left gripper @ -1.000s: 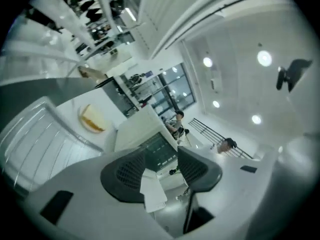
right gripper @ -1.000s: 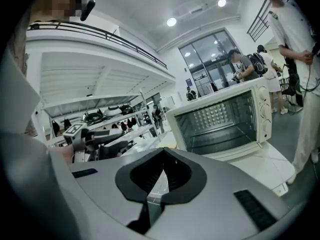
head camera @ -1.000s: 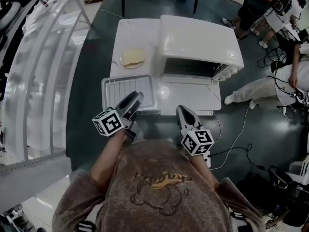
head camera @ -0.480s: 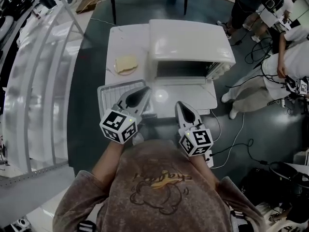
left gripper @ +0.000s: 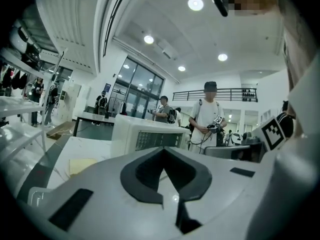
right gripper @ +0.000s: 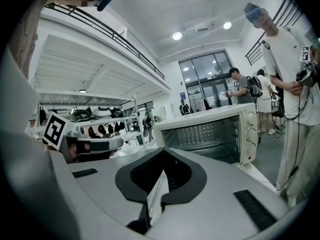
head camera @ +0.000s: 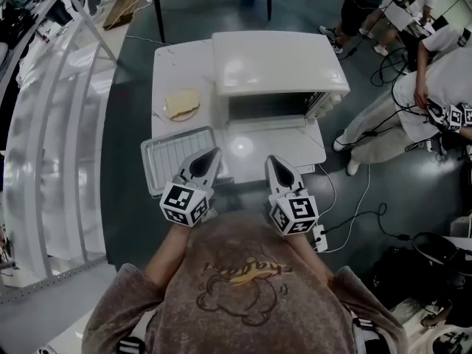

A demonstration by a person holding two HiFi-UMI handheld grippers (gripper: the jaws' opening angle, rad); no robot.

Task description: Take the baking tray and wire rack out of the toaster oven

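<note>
Left gripper (head camera: 212,155), lower centre: jaws just closed together, nothing between them.
Right gripper (head camera: 271,162), beside it: jaws narrow, together, empty.
Baking tray (head camera: 146,169), centre left, on the white table (head camera: 169,68); wire rack (head camera: 177,157) lies in it; just left of the open oven door (head camera: 284,142).
Toast (head camera: 182,103), behind the tray.
Toaster oven (head camera: 273,61), upper centre.

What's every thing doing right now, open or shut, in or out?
toaster oven, door down, open, looks empty
baking tray, out, on the table
wire rack, lying in the baking tray
bread, lying beside the oven
left gripper, just closed, shut, empty
right gripper, shut, empty
</note>
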